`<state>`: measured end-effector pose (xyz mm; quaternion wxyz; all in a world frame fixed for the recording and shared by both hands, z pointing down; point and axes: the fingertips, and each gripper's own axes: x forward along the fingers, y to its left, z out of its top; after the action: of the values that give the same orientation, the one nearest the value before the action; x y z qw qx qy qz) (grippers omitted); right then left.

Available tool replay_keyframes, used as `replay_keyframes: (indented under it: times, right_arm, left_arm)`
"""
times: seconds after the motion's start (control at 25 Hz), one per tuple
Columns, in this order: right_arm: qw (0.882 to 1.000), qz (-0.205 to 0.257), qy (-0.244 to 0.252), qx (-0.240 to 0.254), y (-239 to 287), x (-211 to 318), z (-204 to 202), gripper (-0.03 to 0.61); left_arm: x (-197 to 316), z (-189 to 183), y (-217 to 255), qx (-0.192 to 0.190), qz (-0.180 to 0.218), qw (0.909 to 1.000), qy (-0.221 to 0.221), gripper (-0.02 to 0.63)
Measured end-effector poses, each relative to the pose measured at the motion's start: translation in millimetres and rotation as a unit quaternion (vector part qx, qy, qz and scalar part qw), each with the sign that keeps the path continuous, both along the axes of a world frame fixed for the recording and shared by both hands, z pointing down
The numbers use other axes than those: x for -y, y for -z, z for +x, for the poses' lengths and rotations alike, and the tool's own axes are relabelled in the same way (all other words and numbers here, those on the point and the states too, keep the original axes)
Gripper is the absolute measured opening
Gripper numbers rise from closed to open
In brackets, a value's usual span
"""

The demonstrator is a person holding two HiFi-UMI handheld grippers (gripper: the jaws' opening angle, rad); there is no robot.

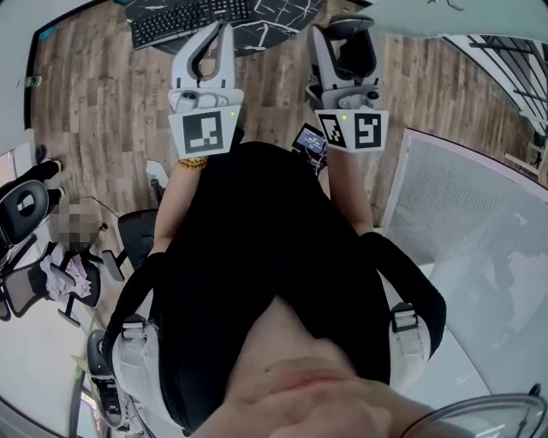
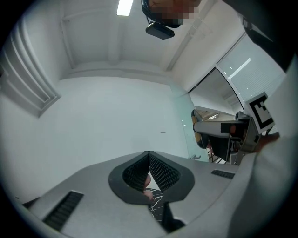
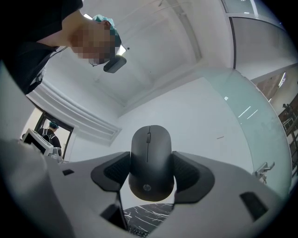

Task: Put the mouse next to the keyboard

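**Left gripper** (image 2: 148, 155): the jaws are clenched, and the ribbed pads (image 2: 164, 173) meet along a single line at the tips. Nothing is grasped. In the head view this gripper is raised in front of the person's chest, and its jaws point toward the near edge of the tabletop (image 1: 282, 13). Its marker cube (image 1: 205, 131) faces the camera.

**Right gripper** (image 3: 151, 167): the jaws are closed on the mouse (image 3: 150, 162), with one pad against each long side of the body. The mouse is black. Its scroll wheel end points away from the gripper, and its logo end sits low between the pads. It is held in the air and touches no surface. In the head view this gripper is level with the left one and to the right of it, with a gap between the two. Its marker cube (image 1: 353, 130) also faces the camera.

**Keyboard** (image 1: 193, 19): a black keyboard lies on the dark, white-veined tabletop, along its near edge and toward the left. The left gripper's tips are just beside the keyboard's right end in the head view. The right gripper and the mouse are farther right, apart from the keyboard. In the right gripper view a strip of the veined tabletop shows below the mouse.

**Surroundings**: the table stands on a wood plank floor (image 1: 103, 103). An office chair (image 1: 30, 222) stands at the left of the head view. A small device with a lit screen (image 1: 310, 139) shows between the two marker cubes.
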<state>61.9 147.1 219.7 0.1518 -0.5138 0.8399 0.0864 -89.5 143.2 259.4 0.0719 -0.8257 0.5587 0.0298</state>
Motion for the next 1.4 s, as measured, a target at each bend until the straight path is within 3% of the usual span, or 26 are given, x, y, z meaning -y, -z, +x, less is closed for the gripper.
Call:
replay_keyframes:
  times: [0.6, 1.04, 1.4]
  right_arm:
    - [0.999, 0.025, -0.040, -0.010, 7, 64, -50, 0.293]
    - [0.998, 0.017, -0.058, -0.031, 13, 111, -62, 0.293]
    - [0.997, 0.020, -0.065, -0.044, 6, 151, -52, 0.293]
  left_arm:
    - [71, -48, -3, -0.012, 0.018, 0.9995, -0.024, 0.015]
    - [110, -63, 4, -0.023, 0.019, 0.9989, -0.036, 0.015]
    - [148, -61, -10, -0.003, 0.002, 0.9996, -0.027, 0.015]
